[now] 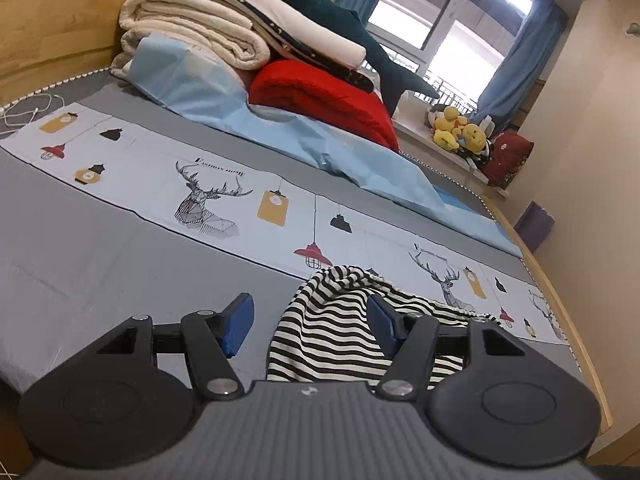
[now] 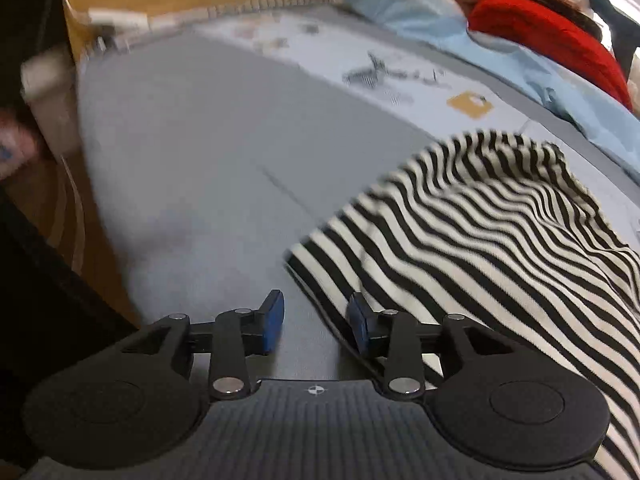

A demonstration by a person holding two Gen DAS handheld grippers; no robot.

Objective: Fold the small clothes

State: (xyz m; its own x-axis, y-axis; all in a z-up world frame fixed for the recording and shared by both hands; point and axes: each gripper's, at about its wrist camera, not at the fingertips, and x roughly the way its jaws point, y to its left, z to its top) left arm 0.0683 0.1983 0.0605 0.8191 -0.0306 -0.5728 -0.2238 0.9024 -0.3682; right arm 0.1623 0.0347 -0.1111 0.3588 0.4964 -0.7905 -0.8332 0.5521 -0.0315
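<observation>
Nearest in each wrist view, a claw is seen with its blue pads spread wide and nothing held: the left claw [image 1: 310, 322] and the right claw [image 2: 316, 322]. Just beyond both, a black-and-white striped garment [image 2: 480, 232] is seen lying rumpled on the grey bed cover [image 2: 208, 152], one hem passing beside the right claw's pads. It is judged to be light, soft and limp, likely to sag and slide when lifted, so a hemmed corner or edge is best pinched. Further off, a deer-printed band [image 1: 208, 200], a pale blue sheet [image 1: 320, 140], a red blanket [image 1: 320, 96] and stacked bedding [image 1: 192, 32] are shown.
</observation>
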